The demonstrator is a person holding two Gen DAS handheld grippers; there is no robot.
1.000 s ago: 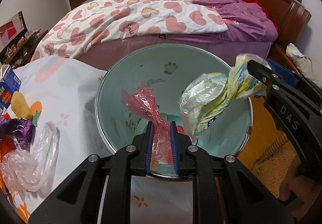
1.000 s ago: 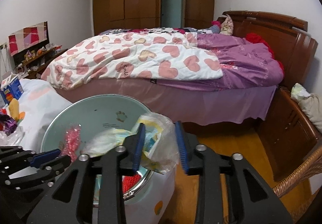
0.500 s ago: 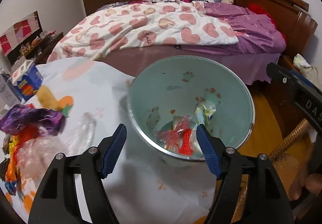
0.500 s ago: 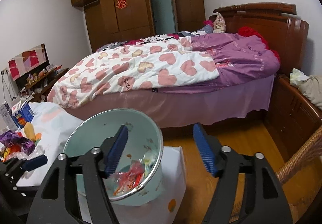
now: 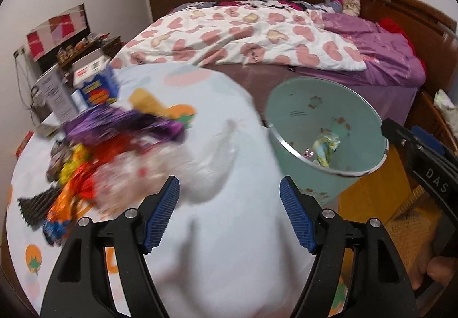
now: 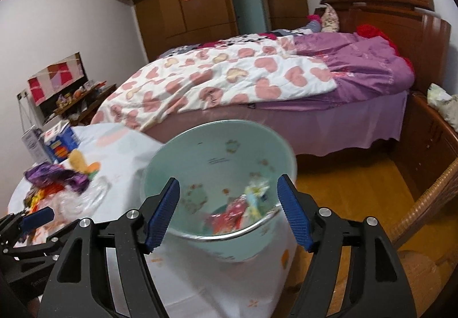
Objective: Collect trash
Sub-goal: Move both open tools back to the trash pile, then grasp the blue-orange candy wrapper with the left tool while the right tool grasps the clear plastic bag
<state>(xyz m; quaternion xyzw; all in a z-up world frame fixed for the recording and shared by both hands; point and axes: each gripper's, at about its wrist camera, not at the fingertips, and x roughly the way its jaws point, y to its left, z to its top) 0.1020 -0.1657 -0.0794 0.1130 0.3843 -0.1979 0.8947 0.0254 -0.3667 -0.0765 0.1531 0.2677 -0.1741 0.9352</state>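
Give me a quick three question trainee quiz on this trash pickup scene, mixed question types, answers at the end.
1. True or false: the left gripper holds a wrapper.
2. Where does the pile of wrappers lie: A) on the table, B) on the bed, C) on the floor?
3. Fill in: the yellow-blue wrapper lies inside the ____.

Key: 1 false, its fingers stand apart, empty; 2 A; 3 bin.

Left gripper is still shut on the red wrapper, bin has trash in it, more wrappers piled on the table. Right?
Not quite. The left gripper is open and empty in the left wrist view. The bin does hold trash, and the wrapper pile is on the table.
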